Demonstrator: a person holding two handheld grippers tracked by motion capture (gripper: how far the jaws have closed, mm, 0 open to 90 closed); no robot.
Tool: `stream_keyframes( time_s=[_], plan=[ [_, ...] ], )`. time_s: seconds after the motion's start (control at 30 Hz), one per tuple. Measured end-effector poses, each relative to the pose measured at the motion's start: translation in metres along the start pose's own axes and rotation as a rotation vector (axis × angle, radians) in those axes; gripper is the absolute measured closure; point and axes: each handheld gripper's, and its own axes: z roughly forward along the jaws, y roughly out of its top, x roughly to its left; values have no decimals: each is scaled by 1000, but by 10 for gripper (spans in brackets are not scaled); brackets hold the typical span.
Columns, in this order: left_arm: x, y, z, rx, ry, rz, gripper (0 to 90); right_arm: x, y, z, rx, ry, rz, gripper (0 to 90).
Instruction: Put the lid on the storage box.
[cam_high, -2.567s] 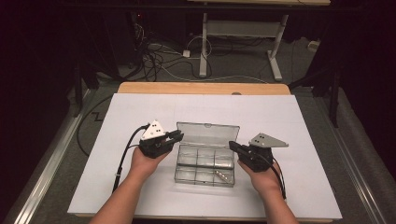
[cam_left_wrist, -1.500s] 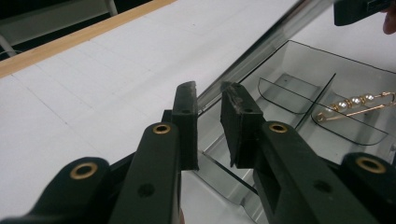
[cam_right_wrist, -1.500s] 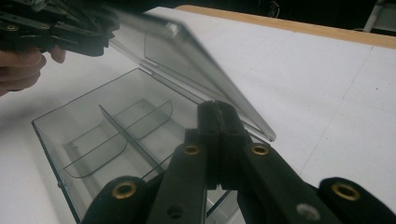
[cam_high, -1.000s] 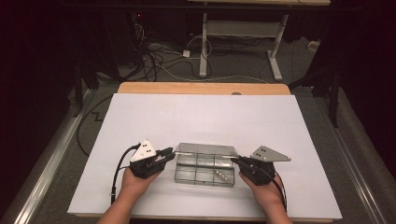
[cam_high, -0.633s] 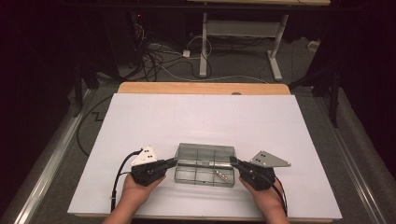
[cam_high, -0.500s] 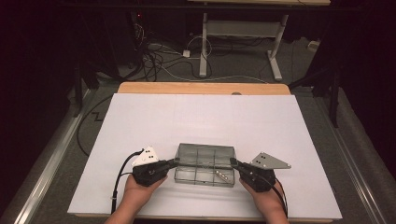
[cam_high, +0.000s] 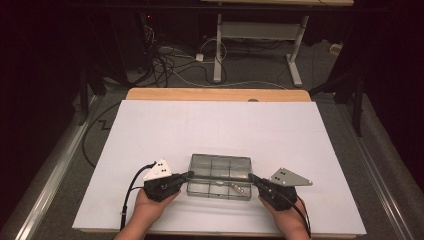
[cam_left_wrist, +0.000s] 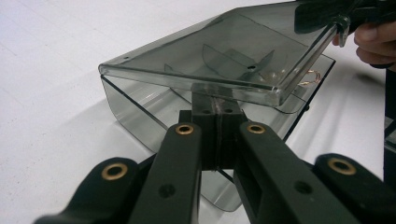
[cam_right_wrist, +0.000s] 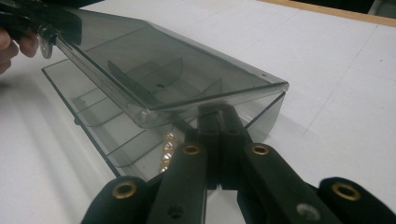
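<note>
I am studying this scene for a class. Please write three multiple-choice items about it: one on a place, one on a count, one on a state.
1. Where on the white table cover is the clear box?
A. near the front edge, between the grippers
B. at the far edge
C. on the floor

2. How many grippers are at the box?
A. one
B. two
C. three

3. How is the box lid?
A. taken off
B. standing fully open
C. lowered, with a gap left at the front

Answers: 1 A, it lies between the left gripper and the right gripper. 2 B, one at each end. 3 C, both gripper views show the gap under its front edge.
</note>
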Motion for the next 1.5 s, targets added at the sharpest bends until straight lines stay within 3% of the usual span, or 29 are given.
stream_keyframes(
  time_s=[0.37,0.47,0.63,0.93,1.27,1.5],
  plan=[
    [-3,-3,-2,19,9,46,877,-14,-13,-11,22,-40,28,900],
    [-4,-5,-4,23,9,53,876,-19,-19,-15,43,-58,40,840],
    [-5,-9,-8,15,7,59,877,-26,-27,-19,96,-69,68,578],
    [-6,-14,-11,20,18,70,876,-29,-35,-20,162,-103,88,4],
    [0,-21,-13,39,39,59,876,-28,-35,-20,154,-117,98,4],
    [12,-28,-19,50,87,33,876,-27,-33,-20,137,-118,88,4]
  ],
)
